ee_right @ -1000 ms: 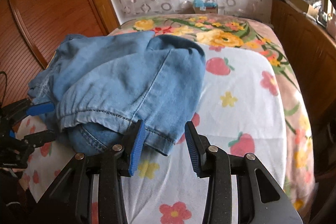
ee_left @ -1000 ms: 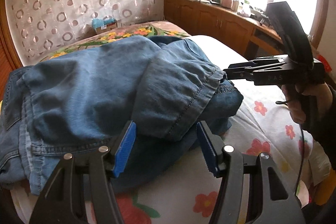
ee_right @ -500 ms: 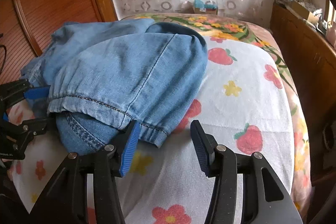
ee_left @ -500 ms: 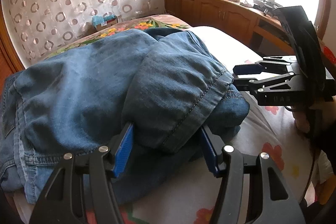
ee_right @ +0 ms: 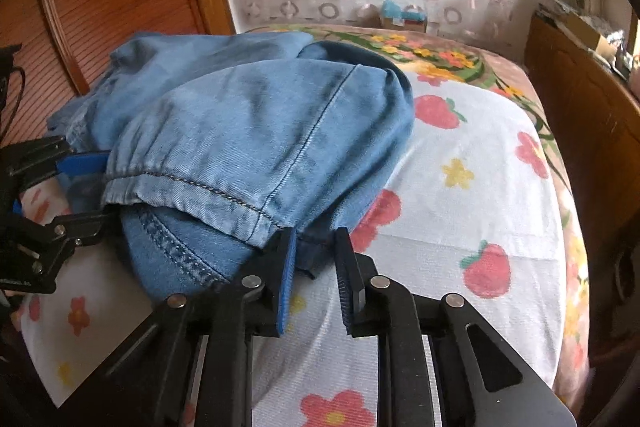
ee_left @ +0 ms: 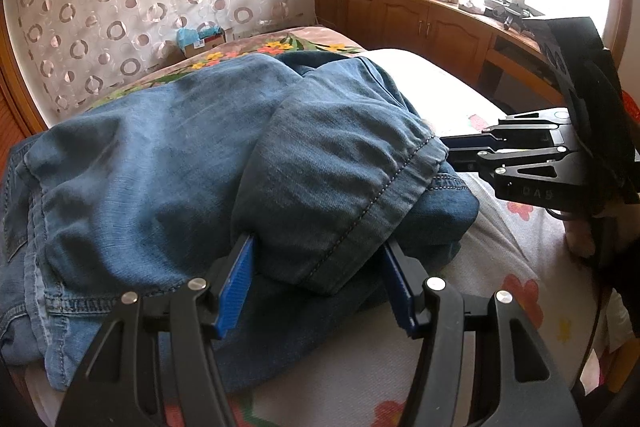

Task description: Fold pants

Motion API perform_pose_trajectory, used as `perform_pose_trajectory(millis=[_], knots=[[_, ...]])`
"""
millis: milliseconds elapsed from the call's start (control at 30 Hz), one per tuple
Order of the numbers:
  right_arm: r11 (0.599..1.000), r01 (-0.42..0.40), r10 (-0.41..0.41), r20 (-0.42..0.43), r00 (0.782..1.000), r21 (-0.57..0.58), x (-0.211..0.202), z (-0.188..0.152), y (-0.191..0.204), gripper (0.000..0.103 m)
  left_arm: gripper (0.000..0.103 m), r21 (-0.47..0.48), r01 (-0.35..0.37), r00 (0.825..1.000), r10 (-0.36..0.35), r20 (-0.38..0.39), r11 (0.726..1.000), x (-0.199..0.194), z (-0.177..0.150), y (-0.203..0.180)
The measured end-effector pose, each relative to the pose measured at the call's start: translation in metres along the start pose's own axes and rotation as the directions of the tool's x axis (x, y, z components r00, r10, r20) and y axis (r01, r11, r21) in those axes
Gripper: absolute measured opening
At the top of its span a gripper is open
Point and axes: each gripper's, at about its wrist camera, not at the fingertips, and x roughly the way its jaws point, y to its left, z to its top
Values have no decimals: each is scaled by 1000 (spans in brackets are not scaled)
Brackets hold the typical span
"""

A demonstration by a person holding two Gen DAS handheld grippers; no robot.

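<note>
The blue jeans [ee_left: 192, 167] lie bundled on the bed [ee_right: 472, 211], filling the left and centre of the left wrist view and the upper left of the right wrist view. A hemmed leg end [ee_left: 360, 187] is folded over on top of the darker waistband part beneath it.

The left gripper [ee_left: 318, 279] sits at the bottom centre of its view with its blue-padded jaws spread, one on each side of the hanging corner of the leg hem — the cloth sits between the pads, but whether they press on it cannot be told. From the right wrist camera the same gripper [ee_right: 80, 187] shows at the left edge, against the hem's far end.

The right gripper [ee_right: 314, 267] stands at the bottom centre of its view. Its jaws have just been closing and now stand narrow, with a dark fold of denim at the hem's near corner between the tips; a small gap remains lower down between the pads. In the left wrist view it [ee_left: 460, 151] reaches in from the right edge, tips touching the hem

A floral sheet covers the bed, and a wooden cabinet [ee_left: 420, 23] runs under the window
</note>
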Motion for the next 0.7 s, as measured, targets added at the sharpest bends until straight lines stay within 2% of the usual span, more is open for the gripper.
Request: perform_pose_trajectory(millis=[100,167,200,233,333,467,700], knots=[[1000,-2,2,5,1000,1,0,0,-1,9,59,3,-1,1000,1,8,1000,-1,0,0],[1000,-2,2,24,1000,1,-4,1,-1,7,45,12,-2,1000,1,24,1000,-5,0,0],[1000,3,-3,32,999,0,-6,1,-1,7,42,10,-3,1000,2,29,1000,-6,0,1],[1000,12,-12,42,999,2,-9,2,-2,6,33,5,2,999,-2,35,1000,-8,1,2],[1000,18,-19,79,997,10,-24,11,-6,6,22,-6,9,998,-9,61,1000,-16,3,6],[999,43,-42,136,990,-4,-51,34,-8,5,18,-10,9,995,-8,101,1000,-35,8,9],[992,79,-57,215,975,-95,-91,84,14,5,14,-37,48,974,-39,223,998,-90,15,21]])
